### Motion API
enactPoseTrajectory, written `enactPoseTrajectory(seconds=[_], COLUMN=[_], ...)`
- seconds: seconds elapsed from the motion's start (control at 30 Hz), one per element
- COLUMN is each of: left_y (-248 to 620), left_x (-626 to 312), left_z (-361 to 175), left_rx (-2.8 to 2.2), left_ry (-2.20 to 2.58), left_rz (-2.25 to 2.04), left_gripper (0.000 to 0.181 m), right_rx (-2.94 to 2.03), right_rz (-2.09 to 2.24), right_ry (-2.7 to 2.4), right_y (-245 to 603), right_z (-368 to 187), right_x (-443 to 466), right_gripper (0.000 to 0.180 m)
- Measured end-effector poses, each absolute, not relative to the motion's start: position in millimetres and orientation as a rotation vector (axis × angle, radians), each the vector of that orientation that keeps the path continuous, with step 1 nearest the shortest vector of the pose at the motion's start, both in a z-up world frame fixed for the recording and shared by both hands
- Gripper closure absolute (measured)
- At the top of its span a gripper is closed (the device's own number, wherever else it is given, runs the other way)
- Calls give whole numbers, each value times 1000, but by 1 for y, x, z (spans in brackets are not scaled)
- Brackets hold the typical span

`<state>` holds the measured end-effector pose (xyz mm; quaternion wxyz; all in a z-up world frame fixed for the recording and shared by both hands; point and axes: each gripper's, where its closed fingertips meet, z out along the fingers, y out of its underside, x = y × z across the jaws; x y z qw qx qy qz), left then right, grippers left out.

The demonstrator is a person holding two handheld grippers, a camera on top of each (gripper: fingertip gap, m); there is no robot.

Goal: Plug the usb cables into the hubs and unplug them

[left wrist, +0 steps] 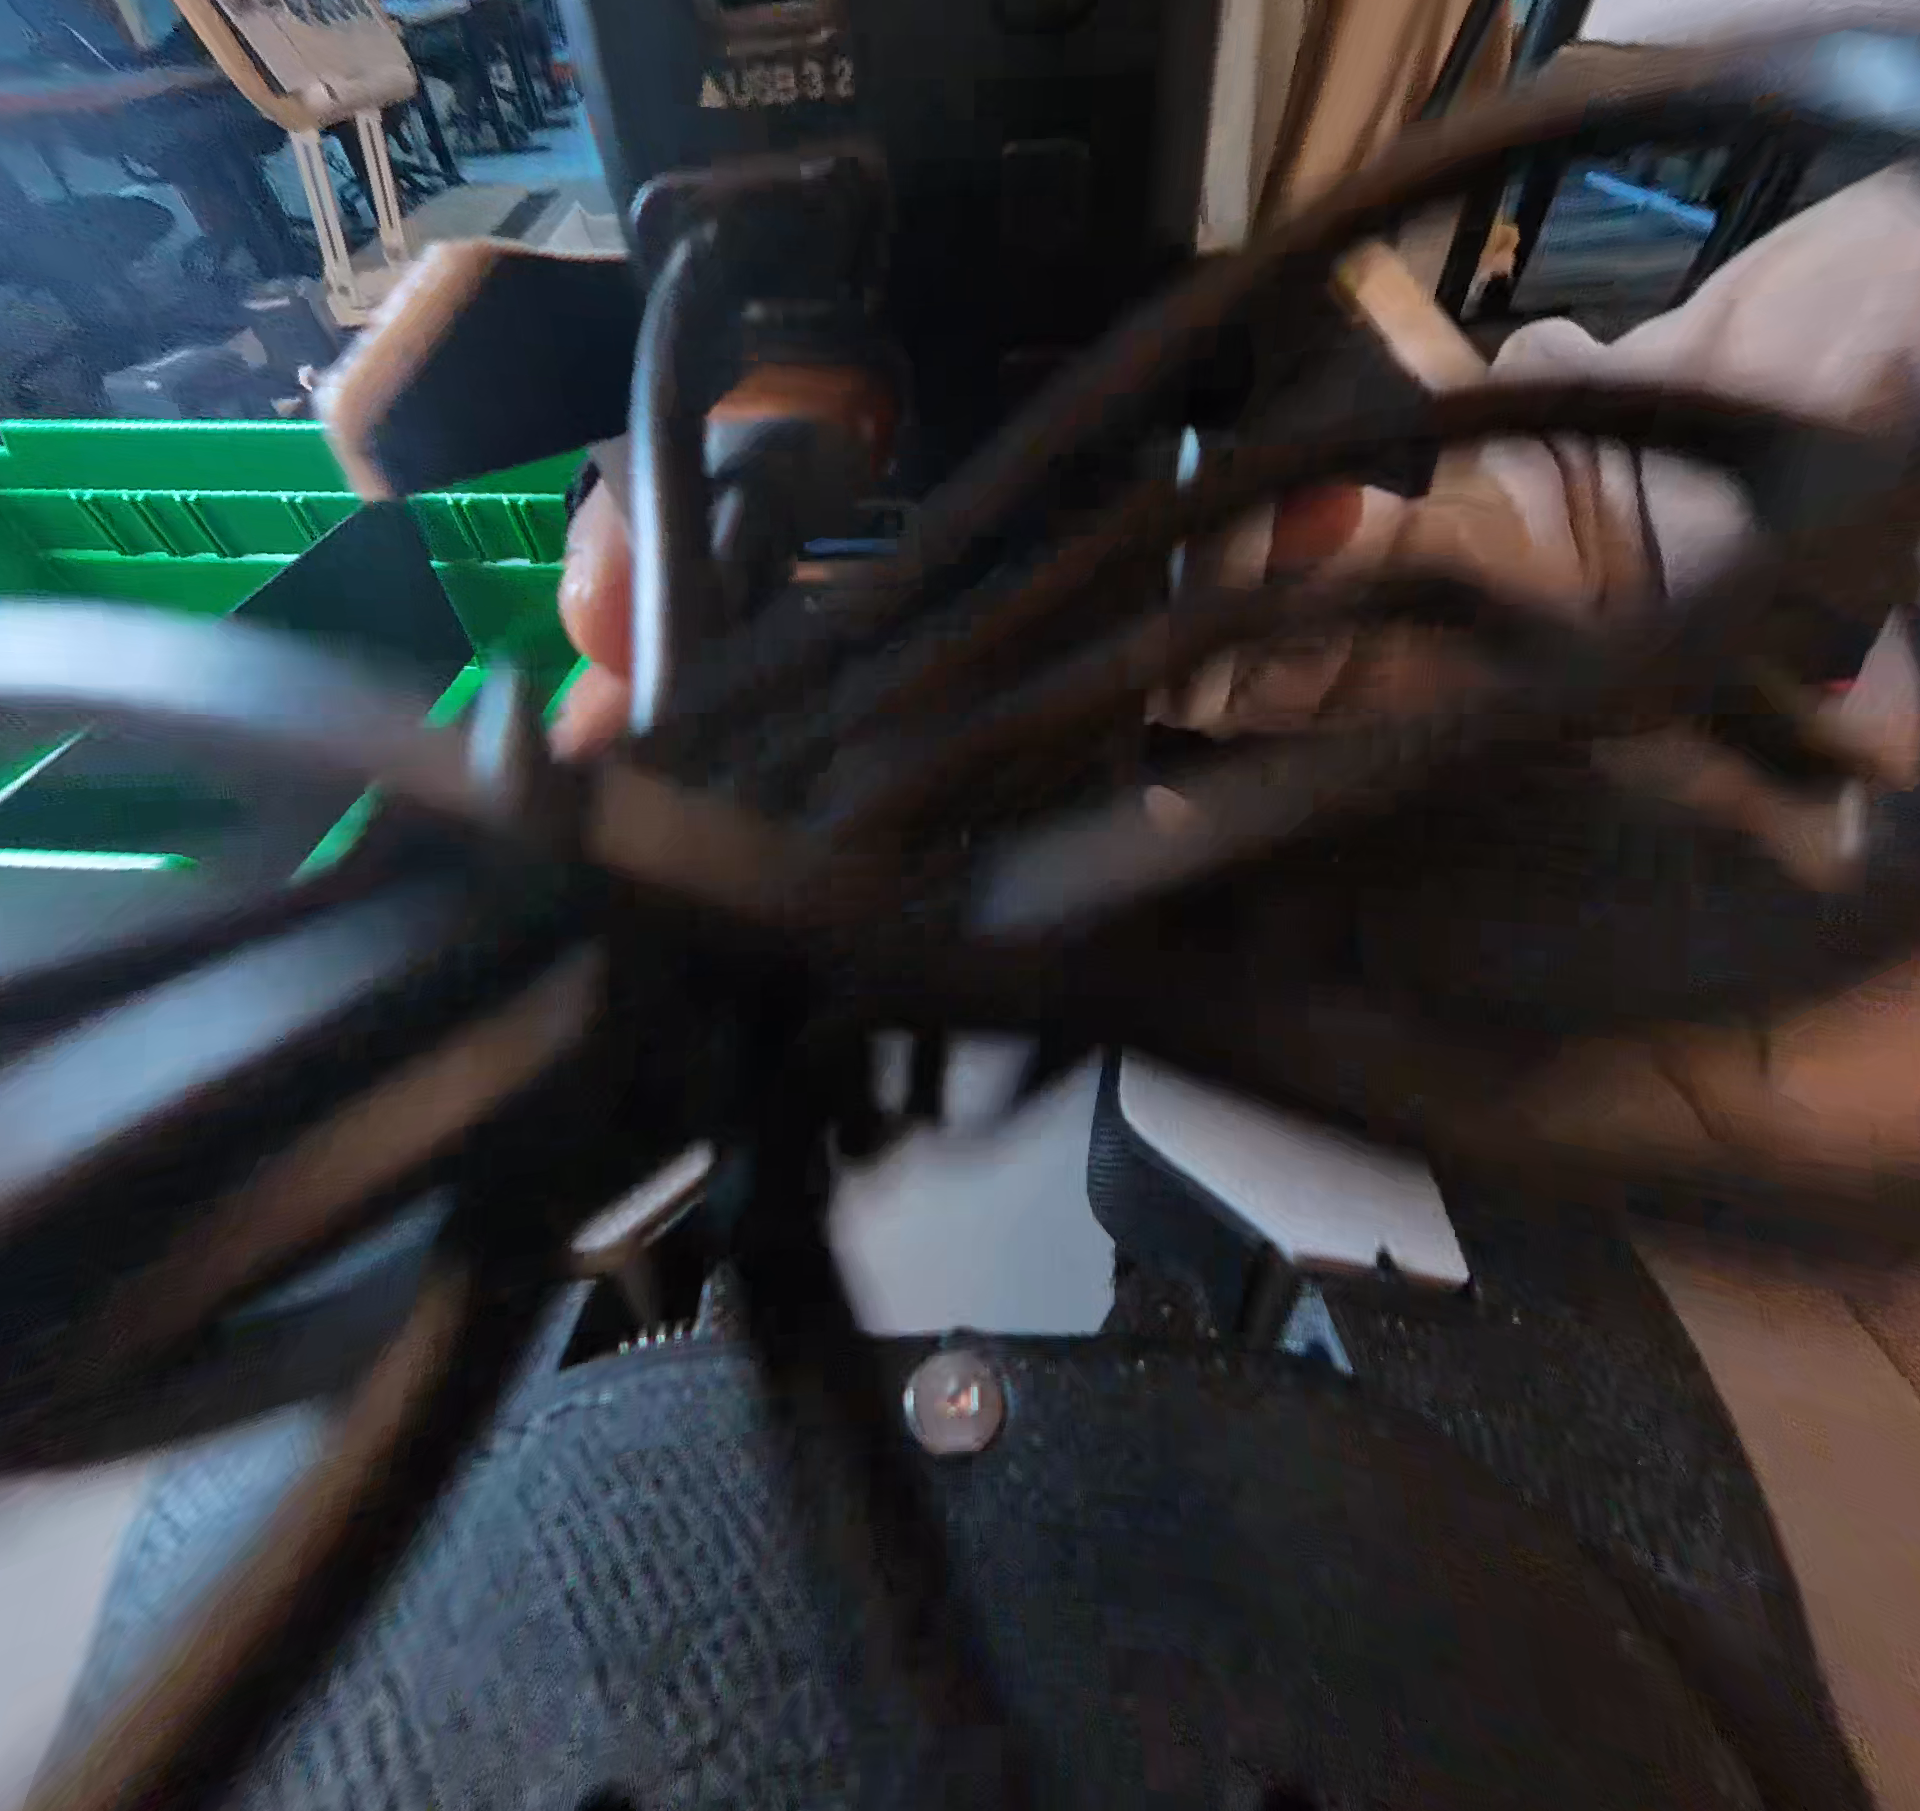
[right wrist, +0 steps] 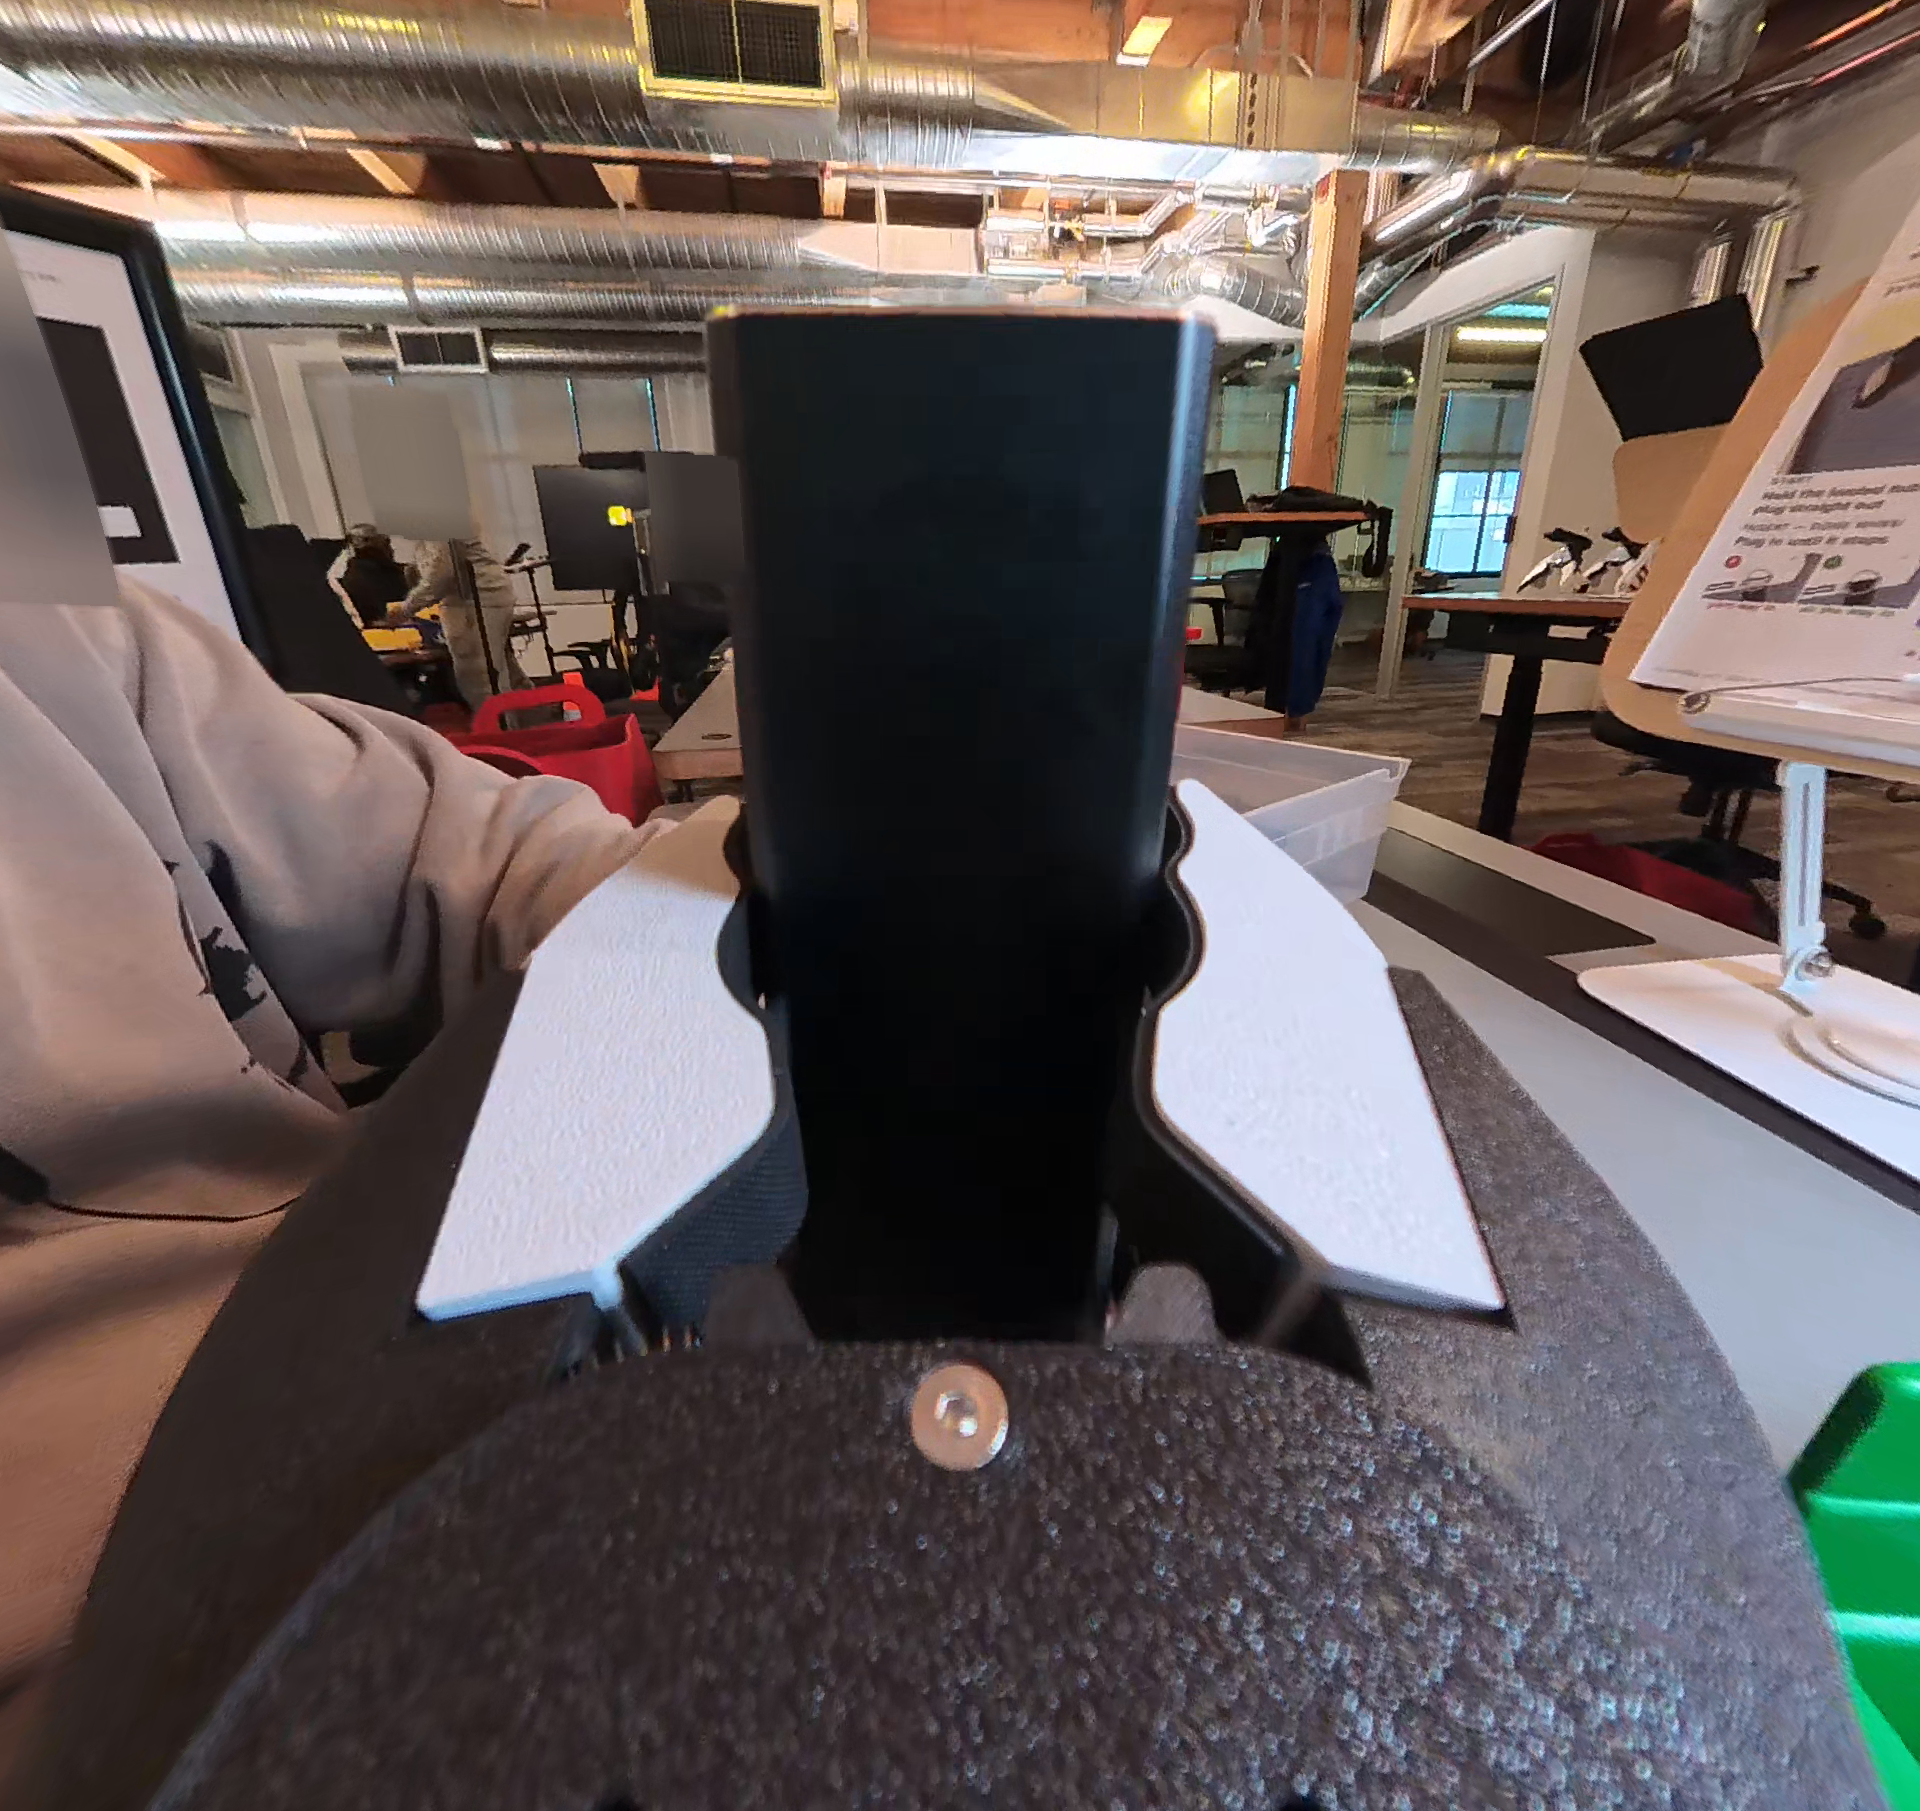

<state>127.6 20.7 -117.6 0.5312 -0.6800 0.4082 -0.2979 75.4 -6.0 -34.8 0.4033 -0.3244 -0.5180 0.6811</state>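
Observation:
My right gripper [right wrist: 961,826] is shut on a tall black hub [right wrist: 956,566] and holds it upright, plain back face toward the camera. In the left wrist view the hub's port face [left wrist: 914,47] is close ahead, with one empty port at the top and dark plugs in the ports below. A blurred bundle of dark USB cables [left wrist: 1039,670] crosses the whole view. A bare hand [left wrist: 1507,535] holds the bundle by the hub. My left gripper [left wrist: 935,1117] sits just below the bundle. The cables hide most of its fingers [left wrist: 1288,1179], so I cannot tell how its jaws stand.
A green bin [left wrist: 208,514] stands left of the hub and also shows in the right wrist view [right wrist: 1870,1553]. A person in a beige sweatshirt [right wrist: 208,878] is at left. A sheet on a white stand [right wrist: 1787,566] and a clear tub [right wrist: 1299,805] are on the grey table [right wrist: 1662,1190]. My hands' fingertips stand some 9 cm from each other.

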Motion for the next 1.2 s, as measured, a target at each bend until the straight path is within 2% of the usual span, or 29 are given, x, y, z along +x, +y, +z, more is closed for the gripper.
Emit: enactPoseTrajectory(seconds=[0.03,0.3,0.47,0.67,0.9,1.2], left_y=[18,3,-9,-15,-24,-34], left_x=[122,52,32,19,18,35], left_z=[-116,-79,-73,-64,-62,-57], left_rx=[-1634,-1649,-1655,-1644,-1659,-1652], left_ry=[998,1056,1101,1141,1226,1337], left_rz=[-697,-476,-440,-338,-241,-109], left_gripper=[119,120,120,120,120,120], right_rx=[-820,-962,-946,-982,-949,-811], right_rz=[1713,1535,1532,1363,853,701], right_ry=[-1320,-1477,-1494,-1589,-1706,-1717], right_y=[-6,17,18,27,35,7], right_z=[-34,-68,-67,-68,-85,-63], right_x=[76,70,74,82,76,81], right_gripper=[108,112,114,104,99,98])
